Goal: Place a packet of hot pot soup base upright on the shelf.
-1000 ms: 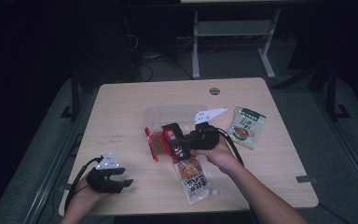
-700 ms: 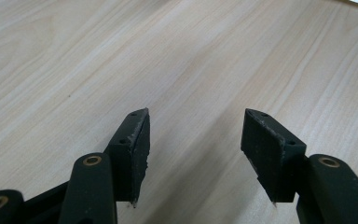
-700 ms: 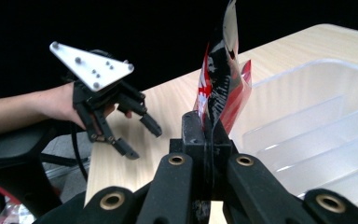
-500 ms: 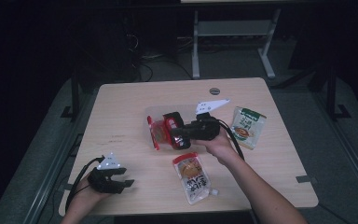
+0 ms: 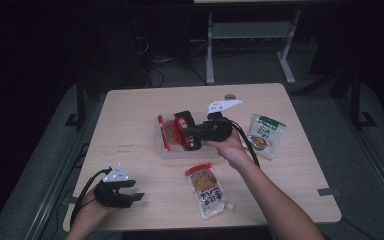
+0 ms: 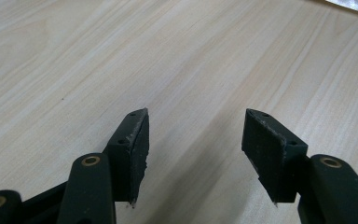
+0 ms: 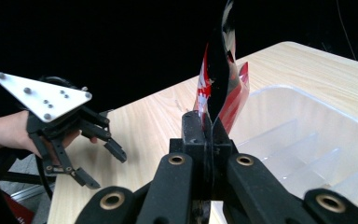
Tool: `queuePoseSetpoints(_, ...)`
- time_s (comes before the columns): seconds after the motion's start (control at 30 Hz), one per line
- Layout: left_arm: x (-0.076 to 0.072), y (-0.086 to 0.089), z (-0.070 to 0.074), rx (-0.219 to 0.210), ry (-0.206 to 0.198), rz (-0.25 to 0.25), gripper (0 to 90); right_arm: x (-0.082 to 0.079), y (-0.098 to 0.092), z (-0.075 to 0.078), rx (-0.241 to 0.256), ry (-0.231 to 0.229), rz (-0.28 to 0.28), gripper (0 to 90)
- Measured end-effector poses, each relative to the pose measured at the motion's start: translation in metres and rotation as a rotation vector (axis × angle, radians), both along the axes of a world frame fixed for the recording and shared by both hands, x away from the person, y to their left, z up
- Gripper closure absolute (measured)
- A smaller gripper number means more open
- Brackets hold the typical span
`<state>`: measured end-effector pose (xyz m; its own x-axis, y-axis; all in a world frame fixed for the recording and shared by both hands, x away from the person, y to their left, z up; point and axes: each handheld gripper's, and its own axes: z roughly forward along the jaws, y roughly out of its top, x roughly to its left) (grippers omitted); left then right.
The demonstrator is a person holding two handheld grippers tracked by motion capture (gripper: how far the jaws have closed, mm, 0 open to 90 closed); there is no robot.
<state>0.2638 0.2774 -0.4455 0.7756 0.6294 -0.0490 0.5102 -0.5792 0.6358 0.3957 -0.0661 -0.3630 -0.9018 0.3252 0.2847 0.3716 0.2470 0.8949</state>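
My right gripper [image 5: 189, 135] is shut on the edge of a red snack pouch [image 5: 168, 133], which hangs upright over a clear plastic tray [image 5: 176, 152] at mid-table. In the right gripper view the red pouch [image 7: 223, 79] rises from the closed jaws of the right gripper [image 7: 209, 135], with the ribbed tray [image 7: 307, 140] just to the right. My left gripper [image 5: 122, 196] rests open near the front left corner of the table. In the left gripper view the left gripper [image 6: 193, 147] has only bare wood between its fingers.
An orange spouted pouch [image 5: 207, 191] lies flat in front of the tray. A green and white pouch [image 5: 265, 136] lies to the tray's right. The left gripper [image 7: 95, 163] also appears far off in the right gripper view. The table [image 5: 130, 115] is pale wood.
My right gripper has carried the red pouch away from me, from beside the orange pouch to over the tray. The left gripper has stayed put.
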Motion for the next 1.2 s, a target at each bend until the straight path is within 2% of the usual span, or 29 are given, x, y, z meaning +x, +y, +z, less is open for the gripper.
queuePoseSetpoints(0.3,0.0,0.0,-0.002,0.001,0.006,0.001,41.1,0.006,-0.001,-0.009,-0.008,0.006,-0.03,90.0)
queuePoseSetpoints(0.43,0.0,0.0,-0.002,0.004,0.01,0.004,41.1,0.007,0.001,-0.014,-0.019,0.031,-0.027,90.0)
queuePoseSetpoints(0.67,-0.001,-0.001,-0.003,0.003,0.018,0.005,41.1,0.007,0.004,-0.017,-0.011,0.021,-0.026,90.0)
queuePoseSetpoints(0.93,0.0,-0.002,-0.004,0.007,0.025,0.001,41.1,0.008,0.012,-0.018,-0.036,0.011,-0.031,90.0)
queuePoseSetpoints(1.2,0.0,-0.002,-0.004,0.01,0.028,-0.004,41.1,0.013,0.022,-0.022,-0.066,0.031,-0.034,90.0)
